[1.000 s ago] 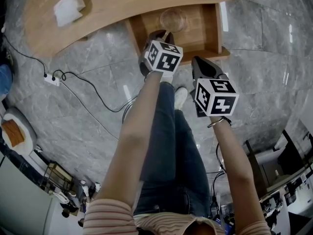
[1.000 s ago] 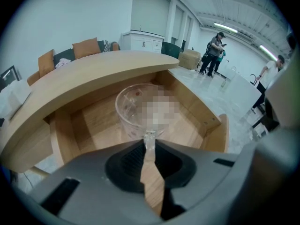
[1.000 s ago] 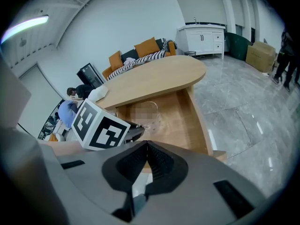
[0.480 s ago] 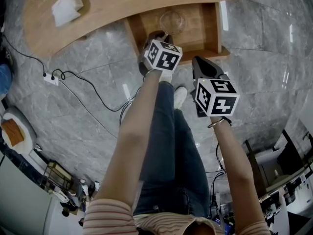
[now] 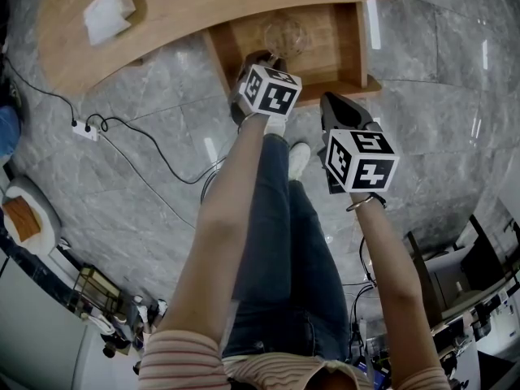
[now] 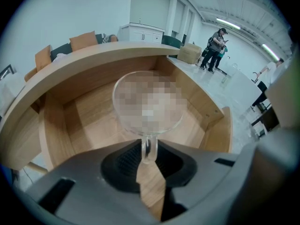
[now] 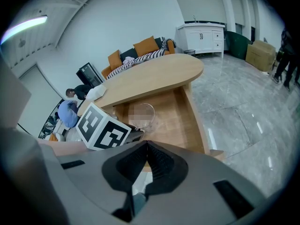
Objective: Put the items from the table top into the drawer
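Note:
A clear glass mug [image 5: 286, 32] stands inside the open wooden drawer [image 5: 353, 47] under the table top [image 5: 203, 2]. My left gripper [image 5: 264, 58] reaches down to it. In the left gripper view the mug's handle [image 6: 148, 146] sits between the pads of the left gripper [image 6: 148, 157] with a thin gap on each side; these jaws have just been opening. My right gripper [image 5: 327, 98] hangs over the floor in front of the drawer, and in its own view the right gripper [image 7: 146, 144] is shut on nothing. A white folded pack [image 5: 110, 11] lies on the table top at the left.
A power strip with black cables [image 5: 86, 131] lies on the grey marble floor left of the person's legs [image 5: 276, 218]. A white shoe [image 5: 300, 160] is under the right gripper. The drawer's front panel [image 5: 366, 88] juts toward me. People stand far off [image 6: 216, 43].

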`<state>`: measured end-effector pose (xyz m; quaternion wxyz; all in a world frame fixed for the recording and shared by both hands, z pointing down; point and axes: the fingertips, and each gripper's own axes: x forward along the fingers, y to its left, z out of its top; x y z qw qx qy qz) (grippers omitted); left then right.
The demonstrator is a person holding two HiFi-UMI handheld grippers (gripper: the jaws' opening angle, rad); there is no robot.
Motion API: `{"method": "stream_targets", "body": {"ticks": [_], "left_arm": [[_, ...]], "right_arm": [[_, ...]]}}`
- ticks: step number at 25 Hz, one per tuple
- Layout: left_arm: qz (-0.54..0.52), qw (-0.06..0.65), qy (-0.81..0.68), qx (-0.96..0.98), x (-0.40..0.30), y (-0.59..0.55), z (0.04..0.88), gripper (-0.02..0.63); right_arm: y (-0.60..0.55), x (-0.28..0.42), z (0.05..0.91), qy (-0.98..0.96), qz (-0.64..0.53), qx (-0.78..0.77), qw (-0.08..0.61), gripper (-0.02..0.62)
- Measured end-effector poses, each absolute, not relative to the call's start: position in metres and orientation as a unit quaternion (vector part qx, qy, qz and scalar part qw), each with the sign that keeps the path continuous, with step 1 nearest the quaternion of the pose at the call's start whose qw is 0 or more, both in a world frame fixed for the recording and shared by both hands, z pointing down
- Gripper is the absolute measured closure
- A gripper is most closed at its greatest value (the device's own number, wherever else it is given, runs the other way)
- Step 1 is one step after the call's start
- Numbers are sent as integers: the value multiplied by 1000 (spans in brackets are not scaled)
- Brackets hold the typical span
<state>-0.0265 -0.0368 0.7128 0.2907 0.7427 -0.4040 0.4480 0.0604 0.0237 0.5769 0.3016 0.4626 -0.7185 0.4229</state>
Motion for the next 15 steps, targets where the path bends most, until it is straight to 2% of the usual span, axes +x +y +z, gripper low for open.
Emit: {"method": "stream_targets", "body": {"ticks": [7, 15], "left_arm": [[448, 305, -408, 735, -33, -33, 712, 494], [413, 310, -414, 750, -36, -25, 673, 492]], "right_arm": [[22, 65, 573, -717, 422, 467, 299, 586], [25, 68, 563, -716, 420, 473, 294, 586]]}}
